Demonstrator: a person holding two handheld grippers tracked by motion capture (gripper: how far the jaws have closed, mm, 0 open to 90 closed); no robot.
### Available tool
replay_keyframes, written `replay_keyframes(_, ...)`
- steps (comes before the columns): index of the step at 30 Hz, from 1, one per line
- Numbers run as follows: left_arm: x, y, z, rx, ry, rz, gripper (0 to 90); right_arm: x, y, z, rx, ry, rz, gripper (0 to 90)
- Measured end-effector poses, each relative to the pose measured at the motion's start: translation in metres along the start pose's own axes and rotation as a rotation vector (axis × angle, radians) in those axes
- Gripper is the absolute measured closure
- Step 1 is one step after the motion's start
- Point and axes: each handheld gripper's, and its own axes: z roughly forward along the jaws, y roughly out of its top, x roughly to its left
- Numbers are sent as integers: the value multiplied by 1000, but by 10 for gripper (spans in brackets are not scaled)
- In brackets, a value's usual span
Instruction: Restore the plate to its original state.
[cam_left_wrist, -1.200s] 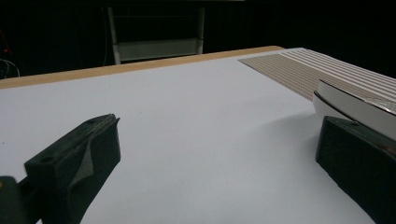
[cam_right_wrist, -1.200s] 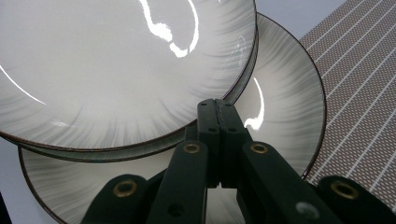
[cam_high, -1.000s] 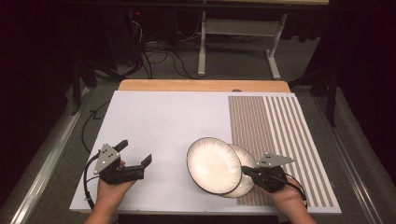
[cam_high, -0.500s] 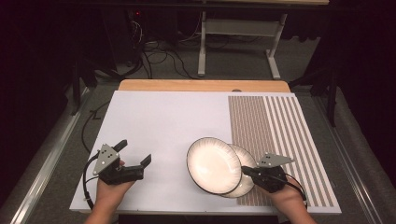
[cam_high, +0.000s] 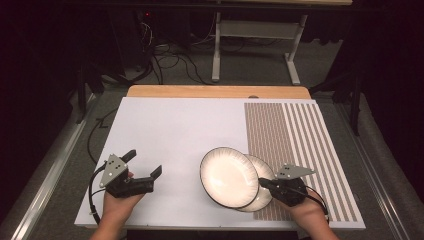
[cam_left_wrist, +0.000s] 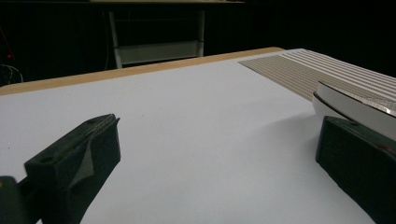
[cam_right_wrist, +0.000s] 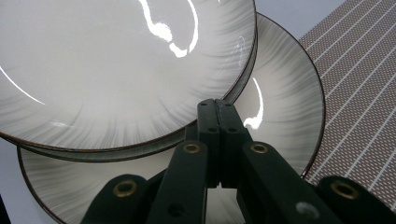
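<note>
Table (cam_high: 170, 135) white w/ striped mat (cam_high: 295, 145), dark room behind; our left gripper (cam_high: 145, 167) gapes, empty; right gripper (cam_right_wrist: 217, 112) clenched on upper plate (cam_right_wrist: 116, 60) rim, lower plate (cam_right_wrist: 289, 93) beneath fingers.

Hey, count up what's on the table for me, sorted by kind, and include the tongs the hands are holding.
Plates: 2, upper plate leaning on lower plate
Striped mats: 1, striped mat
Tongs: 2, left tongs and right tongs
Total: 5
</note>
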Motion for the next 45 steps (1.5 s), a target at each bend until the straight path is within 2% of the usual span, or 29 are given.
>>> replay_keyframes(17,0,0,0,1,-2,0,7,-3,-1,-3,2,-18,3,900)
replay_keyframes(45,2,0,-2,-3,3,-4,7,-2,-1,-4,0,-20,-1,900)
